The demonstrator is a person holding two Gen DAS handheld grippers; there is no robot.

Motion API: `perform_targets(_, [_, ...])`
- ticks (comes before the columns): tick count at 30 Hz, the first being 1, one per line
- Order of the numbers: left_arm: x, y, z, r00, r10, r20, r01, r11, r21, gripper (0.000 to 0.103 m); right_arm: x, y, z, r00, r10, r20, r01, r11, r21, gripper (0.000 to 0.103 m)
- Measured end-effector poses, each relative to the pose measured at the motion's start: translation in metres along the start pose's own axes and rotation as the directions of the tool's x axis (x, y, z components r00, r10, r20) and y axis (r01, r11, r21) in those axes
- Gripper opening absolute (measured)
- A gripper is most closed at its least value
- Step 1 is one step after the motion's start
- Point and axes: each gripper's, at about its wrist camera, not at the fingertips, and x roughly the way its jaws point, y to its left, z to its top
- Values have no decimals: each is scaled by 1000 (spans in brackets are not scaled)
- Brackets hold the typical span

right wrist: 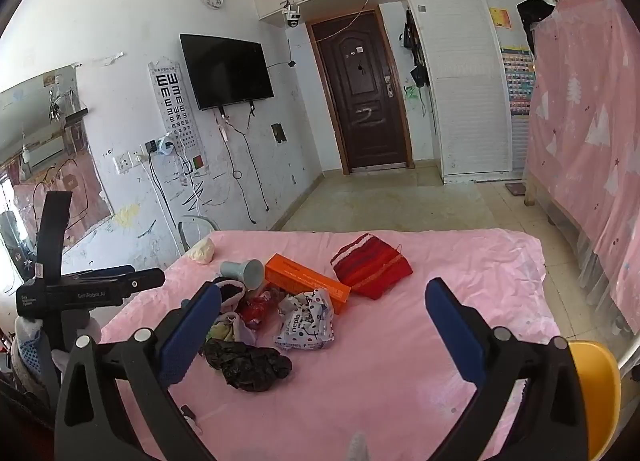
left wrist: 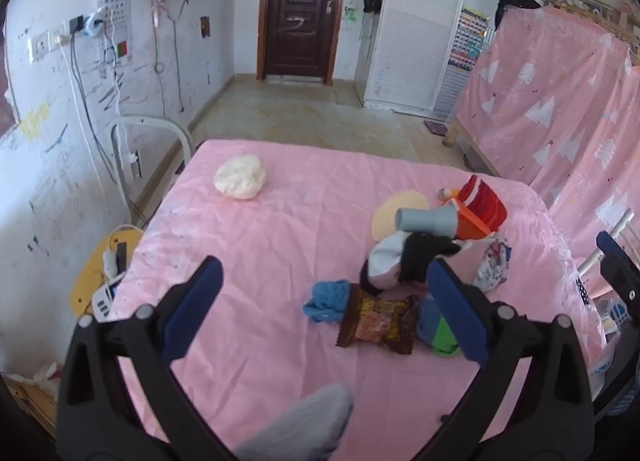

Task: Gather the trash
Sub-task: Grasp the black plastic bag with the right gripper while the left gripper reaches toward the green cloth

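Note:
A pile of trash lies on the pink-covered table (left wrist: 248,245). In the left wrist view a brown snack wrapper (left wrist: 378,325) lies between a blue crumpled piece (left wrist: 328,299) and a green and blue piece (left wrist: 440,335). My left gripper (left wrist: 320,293) is open above the table, just short of the wrapper. In the right wrist view a white printed wrapper (right wrist: 306,321) and a crumpled black bag (right wrist: 248,365) lie near the left finger. My right gripper (right wrist: 322,313) is open and empty above them.
An orange box (right wrist: 306,281), a grey funnel-shaped piece (right wrist: 244,271), a red knitted hat (right wrist: 372,267) and a white lump (left wrist: 240,177) lie on the table. A yellow chair (right wrist: 596,393) stands at the right. The left gripper's body (right wrist: 80,293) shows at the left.

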Motion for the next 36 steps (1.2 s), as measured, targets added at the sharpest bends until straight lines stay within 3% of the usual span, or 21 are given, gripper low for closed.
perform_targets(8, [25,16,-2,995,2,-103,-6,999,-41,98,31,19,-11,984,99,-150,-108,993,-52,92])
perform_targets(12, [34,15,-8,989,-47,-141,50,999,14,98,43,31,-18,963,140,-228,-164,982,-90,92])
perform_targets(19, [49,-8,-14,975,-118,-186,133,989,69,97,63,37,-28,930,149,-335,-189,978,-88,92])
perform_targets(21, [53,-16,-16,974,-113,-194,133,986,96,94,68,38,-31,921,148,-360,-194,976,-96,87])
perform_targets(25, [54,-22,-21,961,-119,-251,150,983,109,80,75,39,-35,905,131,-405,-192,975,-113,61])
perform_targets(29, [50,-25,-24,958,-133,-256,168,978,122,80,81,39,-37,894,124,-430,-191,975,-116,45])
perform_targets(32, [54,-26,-25,938,-179,-295,216,972,96,77,84,38,-37,894,114,-434,-183,976,-120,32])
perform_targets(36, [51,-34,-25,935,-208,-286,246,964,101,77,81,28,-36,904,104,-415,-157,983,-95,27])
